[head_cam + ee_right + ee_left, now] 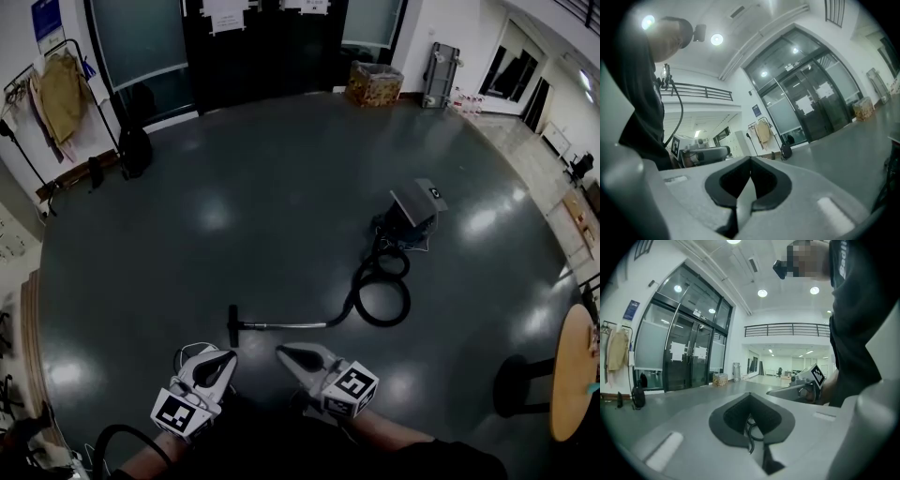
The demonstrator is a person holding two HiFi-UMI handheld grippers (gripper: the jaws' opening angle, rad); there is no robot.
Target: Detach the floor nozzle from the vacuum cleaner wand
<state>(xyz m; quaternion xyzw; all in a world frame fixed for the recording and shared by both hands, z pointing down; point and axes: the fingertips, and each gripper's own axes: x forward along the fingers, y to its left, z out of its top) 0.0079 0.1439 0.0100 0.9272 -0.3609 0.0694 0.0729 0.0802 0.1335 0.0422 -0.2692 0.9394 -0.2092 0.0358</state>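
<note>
In the head view the vacuum cleaner body [415, 206] stands on the dark floor at the right. Its black hose [382, 291] coils toward me and runs into the metal wand [286, 325]. The black floor nozzle [232, 324] sits on the wand's left end, lying crosswise. My left gripper [228, 354] is just below the nozzle, shut and empty. My right gripper [281, 352] is below the wand, also shut and empty. Neither touches the vacuum. The left gripper view shows closed jaws [750, 395] with the hose [751, 430] seen beyond them; the right gripper view shows closed jaws [750, 159].
A coat rack [54, 98] with clothes and a dark bag [135, 150] stand at the far left. A cardboard box [374, 84] sits by the glass doors. A round wooden table [572, 375] and a black stool [518, 384] are at the right.
</note>
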